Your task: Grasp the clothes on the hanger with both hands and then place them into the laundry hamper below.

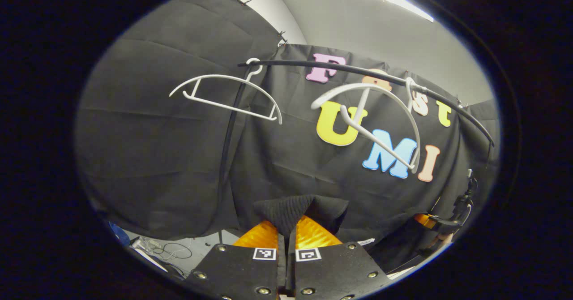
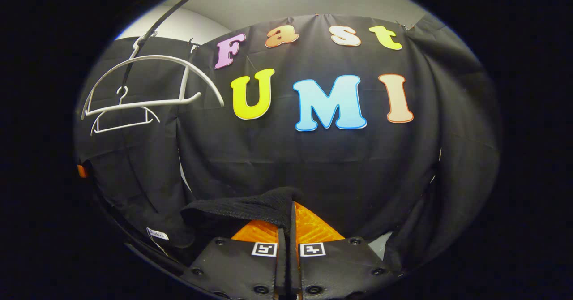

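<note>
Both grippers are clamped on the same black garment, which is already off the hangers. In the left gripper view the left gripper has its fingers closed tight on a ribbed fold of the cloth, and the rest of the garment droops away below and to the side of the rail. In the right gripper view the right gripper is likewise pinched shut on a knitted edge of the garment, which spreads off to the left of its fingers with a small white label showing lower down. Above both tools, the rail carries two bare white hangers: the near hanger swung askew, the far hanger hanging further along the rail. So the garment now hangs below the rail, stretched between the two grippers, its long axis running roughly from one gripper to the other. The hamper is not visible here; by the task it lies below the rail, so the coming move is probably a joint lowering, both hands going down together to keep the cloth from bunching. Neither hand looks nearer the goal than the other.
</note>
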`<state>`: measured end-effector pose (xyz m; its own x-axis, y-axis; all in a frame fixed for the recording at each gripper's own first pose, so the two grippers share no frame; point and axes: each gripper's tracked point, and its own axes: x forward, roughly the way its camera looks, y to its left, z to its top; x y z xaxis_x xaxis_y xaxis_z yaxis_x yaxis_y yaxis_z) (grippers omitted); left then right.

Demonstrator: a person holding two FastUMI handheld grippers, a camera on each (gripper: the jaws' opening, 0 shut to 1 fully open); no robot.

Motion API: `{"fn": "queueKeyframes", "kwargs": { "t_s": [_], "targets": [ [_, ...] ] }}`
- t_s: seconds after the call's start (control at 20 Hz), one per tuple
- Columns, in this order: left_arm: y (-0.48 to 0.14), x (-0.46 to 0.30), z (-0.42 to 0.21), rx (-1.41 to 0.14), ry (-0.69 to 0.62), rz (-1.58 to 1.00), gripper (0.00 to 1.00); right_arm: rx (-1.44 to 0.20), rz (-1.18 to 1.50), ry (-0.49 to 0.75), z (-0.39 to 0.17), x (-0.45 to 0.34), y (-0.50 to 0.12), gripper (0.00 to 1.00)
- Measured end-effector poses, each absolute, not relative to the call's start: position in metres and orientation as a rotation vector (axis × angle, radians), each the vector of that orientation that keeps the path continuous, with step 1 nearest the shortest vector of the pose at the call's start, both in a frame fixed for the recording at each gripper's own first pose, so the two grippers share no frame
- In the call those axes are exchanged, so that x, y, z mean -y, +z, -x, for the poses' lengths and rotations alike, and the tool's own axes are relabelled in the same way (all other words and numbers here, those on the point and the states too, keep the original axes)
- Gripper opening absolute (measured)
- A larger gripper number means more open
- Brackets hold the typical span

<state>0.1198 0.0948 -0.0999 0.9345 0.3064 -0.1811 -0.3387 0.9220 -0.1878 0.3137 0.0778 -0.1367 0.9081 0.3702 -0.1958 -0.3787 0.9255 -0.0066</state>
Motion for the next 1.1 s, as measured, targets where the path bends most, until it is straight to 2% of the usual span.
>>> {"fn": "queueKeyframes", "kwargs": {
  "t_s": [0.45,0.85,1.1],
  "targets": [
    [-0.129,-0.079,-0.101,-0.292,0.153,0.177,0.01,-0.297,0.048,0.294,-0.219,-0.059,-0.155,0.05],
    [-0.192,-0.067,-0.093,-0.404,-0.034,0.145,0.01,-0.421,0.015,0.183,-0.133,-0.061,-0.19,0.05],
    [-0.234,-0.056,-0.084,-0.495,-0.096,0.128,0.0,-0.496,0.013,0.168,-0.105,-0.079,-0.221,0.05]
  ]
}}
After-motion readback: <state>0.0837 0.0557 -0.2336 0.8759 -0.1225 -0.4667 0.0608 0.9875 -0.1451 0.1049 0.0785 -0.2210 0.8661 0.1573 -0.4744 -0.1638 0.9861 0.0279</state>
